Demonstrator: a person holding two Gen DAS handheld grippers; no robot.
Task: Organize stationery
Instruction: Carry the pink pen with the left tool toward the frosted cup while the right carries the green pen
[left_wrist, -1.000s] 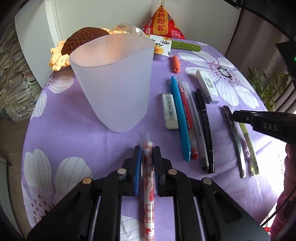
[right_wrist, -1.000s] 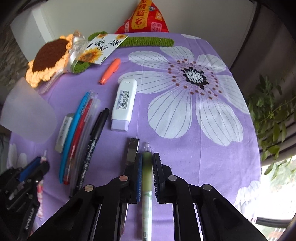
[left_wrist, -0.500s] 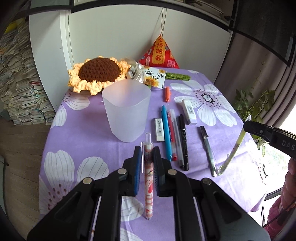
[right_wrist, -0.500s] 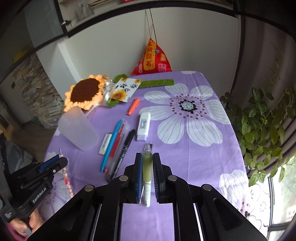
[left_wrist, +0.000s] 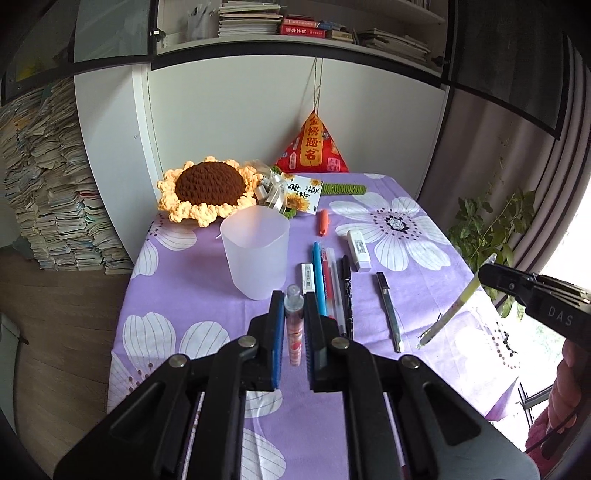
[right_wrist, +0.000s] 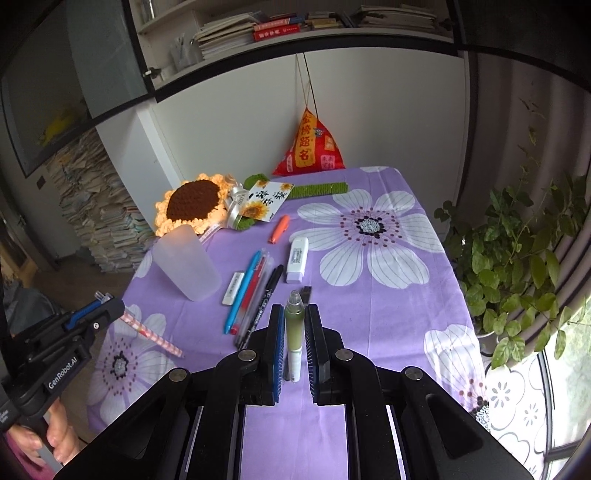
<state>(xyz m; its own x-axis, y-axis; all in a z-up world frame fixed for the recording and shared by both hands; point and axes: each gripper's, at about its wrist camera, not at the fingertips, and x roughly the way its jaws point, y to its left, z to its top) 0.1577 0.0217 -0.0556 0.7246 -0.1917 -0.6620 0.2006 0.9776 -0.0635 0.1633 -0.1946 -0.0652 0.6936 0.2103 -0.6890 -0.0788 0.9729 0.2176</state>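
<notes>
My left gripper (left_wrist: 293, 301) is shut on a pink patterned pen (left_wrist: 294, 328), held well above the purple flowered tablecloth (left_wrist: 177, 295). My right gripper (right_wrist: 294, 306) is shut on a green pen (right_wrist: 294, 328), also lifted clear of the cloth. A frosted plastic cup (left_wrist: 255, 251) stands upright beyond the left gripper. Beside the cup lie a small eraser (left_wrist: 307, 278), a blue pen (left_wrist: 319, 277), a red pen (left_wrist: 327, 280), a clear pen (left_wrist: 337, 284) and a black marker (left_wrist: 346, 288). Farther right lie a slim metal knife (left_wrist: 388, 310), a white correction tape (left_wrist: 358, 250) and an orange cap (left_wrist: 323, 221).
A crocheted sunflower (left_wrist: 208, 190), a card with ribbon (left_wrist: 301, 192), a green strip (left_wrist: 343, 189) and a red triangular pouch (left_wrist: 314, 147) sit at the table's far end. A potted plant (right_wrist: 517, 266) stands right of the table. Stacked books (left_wrist: 48, 177) fill the left wall.
Both grippers have risen and pulled back from the table, each carrying its pen off the cloth. The view now takes in the whole table and the shelves above.
</notes>
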